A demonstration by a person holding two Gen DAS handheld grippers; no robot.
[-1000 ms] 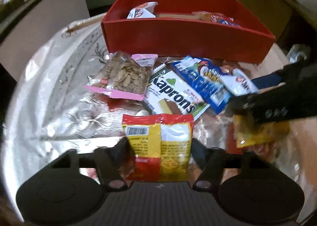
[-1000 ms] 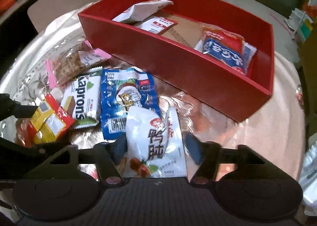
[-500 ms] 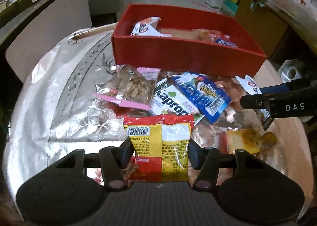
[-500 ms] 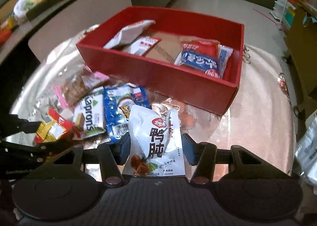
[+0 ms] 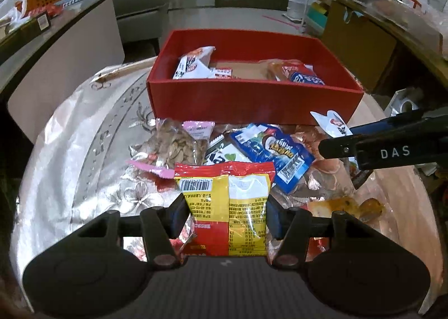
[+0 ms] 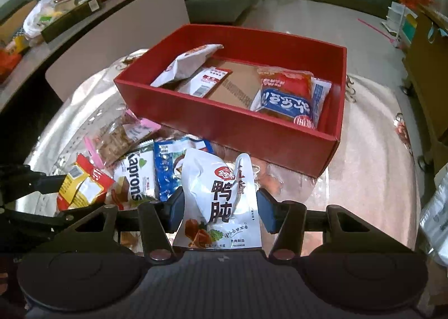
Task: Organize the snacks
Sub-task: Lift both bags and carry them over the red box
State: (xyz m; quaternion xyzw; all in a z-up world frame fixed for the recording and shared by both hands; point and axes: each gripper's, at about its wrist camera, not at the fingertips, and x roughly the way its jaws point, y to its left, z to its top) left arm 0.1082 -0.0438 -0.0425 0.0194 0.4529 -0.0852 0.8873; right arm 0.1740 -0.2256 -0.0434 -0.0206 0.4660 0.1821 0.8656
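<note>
Left wrist view: the left gripper (image 5: 226, 217) has its fingers (image 5: 179, 214) clenched on a yellow-and-red snack packet (image 5: 224, 207), held above the desk (image 5: 84, 151) with its barcode end up. Taking the red box (image 5: 252, 95) as the landmark, this packet hangs on the near side of its front wall. Just before that wall, on the desk's shiny cloth, lie a clear bag of seeds with pink edges (image 5: 179, 145), a green-and-white Kaprons wafer pack (image 5: 221, 152) and a blue snack pack (image 5: 277, 154), the three overlapping each other. Inside the box a white pouch (image 5: 193, 63) leans toward its left end, and an orange-and-blue bag (image 5: 296, 74) lies toward its right end. The right gripper (image 5: 392, 148) reaches in from the right, near the box's front right corner. Right wrist view: the right gripper's fingers (image 6: 264, 212) are clamped on a white pouch with black characters (image 6: 221, 201), lifted before the red box's front wall. To the left of that pouch lie the Kaprons pack and the blue pack, and farther left the left gripper carries its yellow-and-red packet.
</note>
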